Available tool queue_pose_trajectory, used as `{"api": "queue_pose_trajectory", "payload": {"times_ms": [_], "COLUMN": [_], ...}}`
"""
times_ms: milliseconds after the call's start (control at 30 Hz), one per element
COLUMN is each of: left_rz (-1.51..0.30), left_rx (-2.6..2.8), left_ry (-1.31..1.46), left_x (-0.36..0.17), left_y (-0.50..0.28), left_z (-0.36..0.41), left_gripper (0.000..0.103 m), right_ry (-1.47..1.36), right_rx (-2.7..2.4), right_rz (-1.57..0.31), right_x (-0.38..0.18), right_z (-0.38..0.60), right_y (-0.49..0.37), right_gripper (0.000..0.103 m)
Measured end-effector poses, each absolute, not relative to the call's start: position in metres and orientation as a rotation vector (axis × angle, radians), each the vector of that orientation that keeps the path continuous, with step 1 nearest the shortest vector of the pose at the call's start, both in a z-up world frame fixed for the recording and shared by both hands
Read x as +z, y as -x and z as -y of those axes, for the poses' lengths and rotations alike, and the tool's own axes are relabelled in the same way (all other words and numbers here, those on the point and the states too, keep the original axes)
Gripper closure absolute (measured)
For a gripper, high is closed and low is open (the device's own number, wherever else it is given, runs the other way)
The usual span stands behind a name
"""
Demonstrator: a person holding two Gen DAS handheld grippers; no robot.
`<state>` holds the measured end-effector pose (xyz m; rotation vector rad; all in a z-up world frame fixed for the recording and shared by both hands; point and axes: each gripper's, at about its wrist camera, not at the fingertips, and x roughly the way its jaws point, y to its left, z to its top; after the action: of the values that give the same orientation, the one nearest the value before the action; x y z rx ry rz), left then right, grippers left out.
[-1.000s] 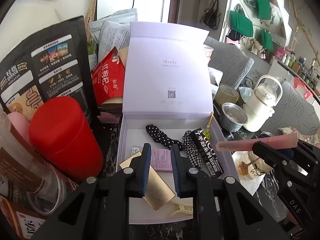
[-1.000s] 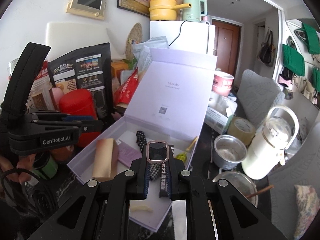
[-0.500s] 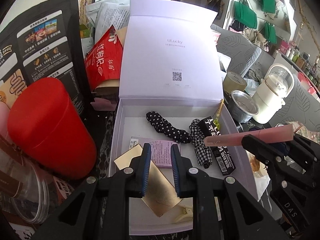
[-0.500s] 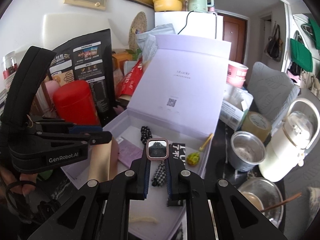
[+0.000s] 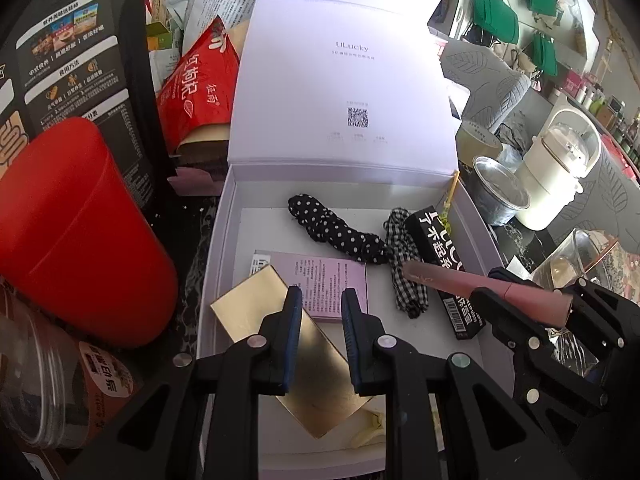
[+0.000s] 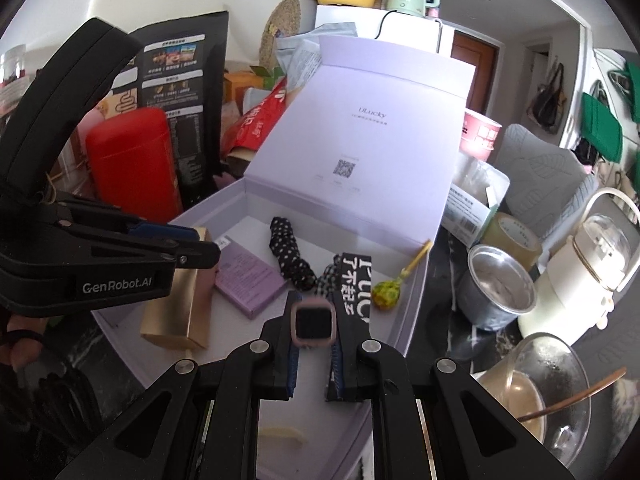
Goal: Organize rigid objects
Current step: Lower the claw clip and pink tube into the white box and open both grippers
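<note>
An open lilac gift box [image 5: 224,240] [image 6: 412,292] stands with its lid upright. In it lie a polka-dot scrunchie [image 5: 336,232], a checked cloth band [image 5: 404,276], a black carton [image 5: 440,240], a lilac card box [image 6: 248,280] and a cream clip [image 5: 368,428]. My left gripper [image 5: 318,304] [image 6: 200,246] is shut on a flat gold box [image 5: 248,316] [image 6: 176,304], low over the box's near left corner. My right gripper [image 6: 314,304] [image 5: 492,282] is shut on a slim pink case [image 5: 452,280] [image 6: 312,322], above the black carton.
A red canister [image 5: 80,232] and a black pouch [image 5: 72,60] crowd the box's left side, with a clear jar [image 5: 52,376] nearer. On the right stand a steel cup [image 6: 496,292], a tape roll [image 6: 516,236], a white kettle [image 6: 588,276] and a glass bowl [image 6: 536,392].
Both grippers have sunk toward the open box with the gold box and pink case still in their grip. The box's inside now looms larger in both views.
</note>
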<state>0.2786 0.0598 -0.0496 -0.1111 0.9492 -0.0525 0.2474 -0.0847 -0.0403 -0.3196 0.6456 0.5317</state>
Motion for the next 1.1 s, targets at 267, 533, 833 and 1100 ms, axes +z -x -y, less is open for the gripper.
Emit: {"api": "queue_pose_trajectory", "payload": {"times_ms": [267,533,833,1100], "left_rz": [-0.965,-0.971,-0.93,-0.899], "left_rx": [-0.055,-0.048,-0.017,0.024], "left_ry": [0.094,0.084,0.047,0.038], "left_x": [-0.053,-0.054,-0.04,-0.02], "left_y": [-0.272,-0.268,-0.257,-0.246], "left_z": [-0.053,-0.048,-0.047,-0.048], "left_gripper": [0.083,0.083,0.083,0.083], "right_ry": [0.316,0.324,0.298,0.288], "right_rx": [0.528,0.516,0.5,0.475], "right_rz": [-0.744,-0.785,-0.775,-0.74], "right_x": [-0.059,-0.066,-0.054,-0.033], "right_z": [0.089,0.087,0.092,0.099], "right_y": [-0.247,-0.249,-0.245,-0.235], "right_gripper": [0.09,0.089,0.067,0.06]}}
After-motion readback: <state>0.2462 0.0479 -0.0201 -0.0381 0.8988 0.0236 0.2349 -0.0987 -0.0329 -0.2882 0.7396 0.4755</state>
